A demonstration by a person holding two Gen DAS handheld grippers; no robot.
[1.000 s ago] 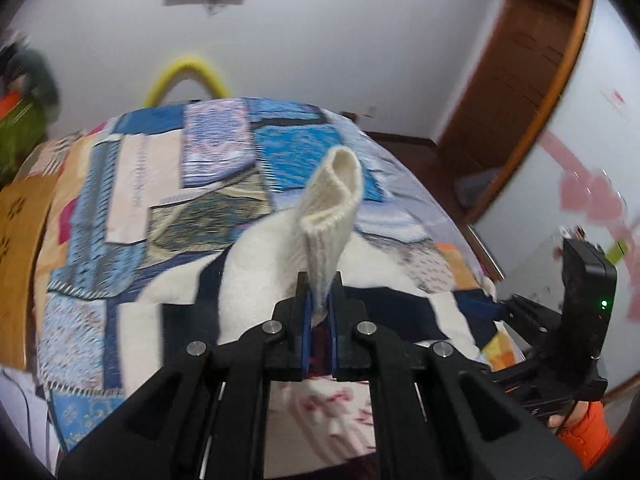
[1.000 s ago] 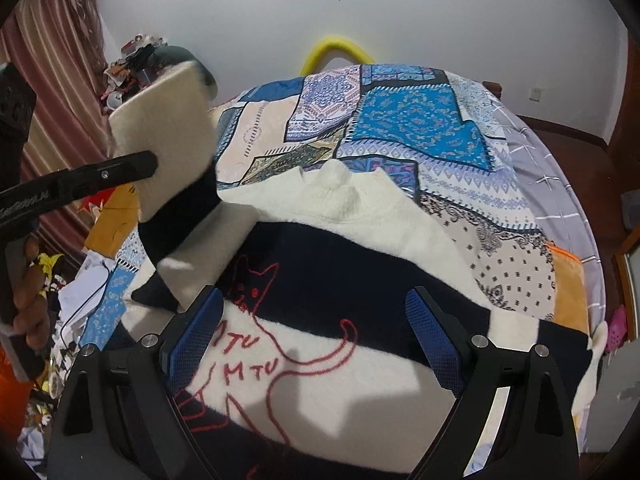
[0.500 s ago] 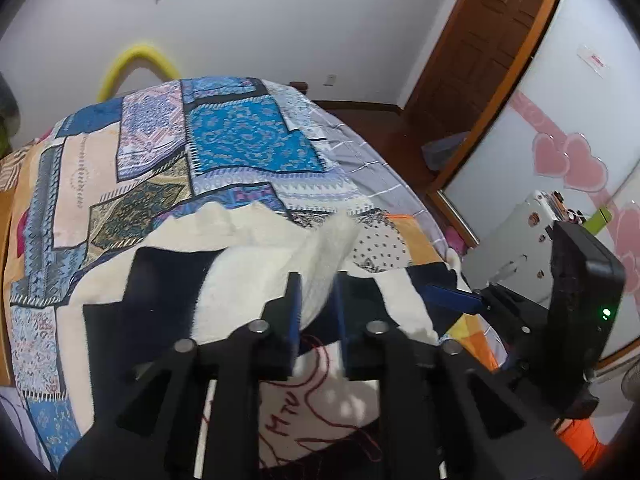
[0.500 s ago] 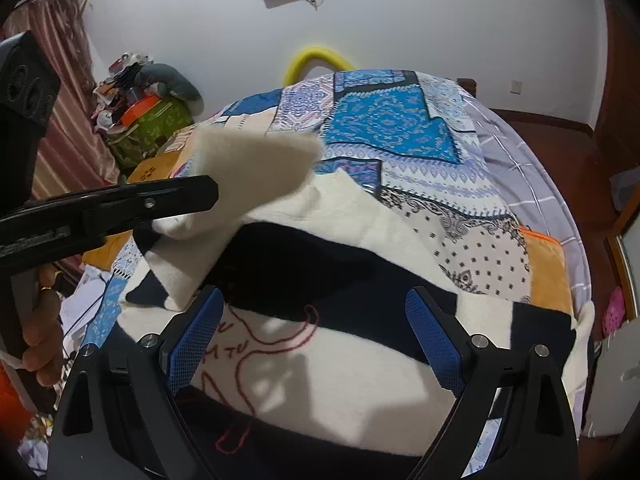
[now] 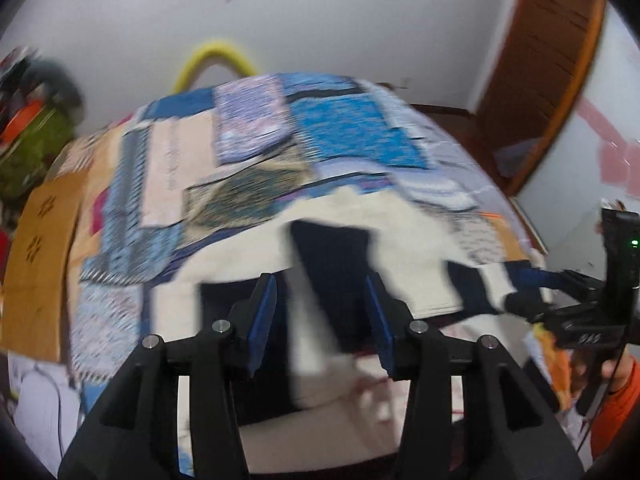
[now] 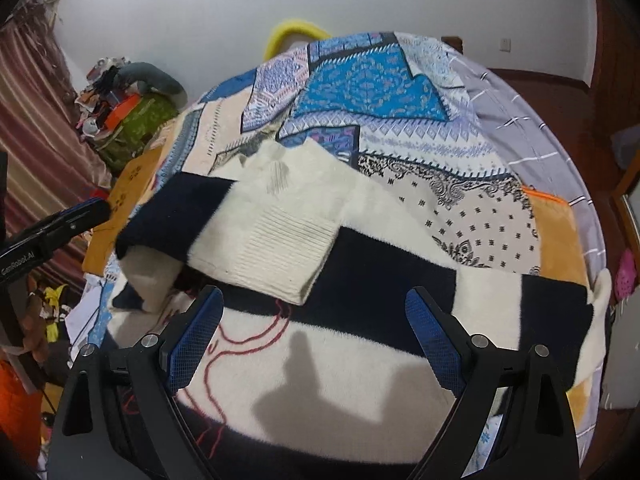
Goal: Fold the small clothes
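A cream and navy striped sweater [image 6: 380,308] with a red line drawing lies flat on the patchwork bed. Its left sleeve [image 6: 256,232] lies folded across the chest, cuff toward the middle. The sweater also shows, blurred, in the left wrist view [image 5: 340,264]. My left gripper [image 5: 322,312] is open and empty above the sweater; its arm shows at the left in the right wrist view [image 6: 56,224]. My right gripper [image 6: 316,332] is open and empty over the sweater's lower body; it shows at the right in the left wrist view [image 5: 532,300].
The patchwork quilt [image 6: 360,84] covers the bed. A yellow arch [image 6: 296,28] stands at the far end. A cluttered green pile [image 6: 132,120] is at the left. A wooden door [image 5: 540,60] is at the right. A brown cardboard sheet [image 5: 36,264] lies on the bed's left edge.
My left gripper carried the sleeve cuff across the sweater, let it go and opened. The sleeve now lies folded on the chest. The right gripper stayed open.
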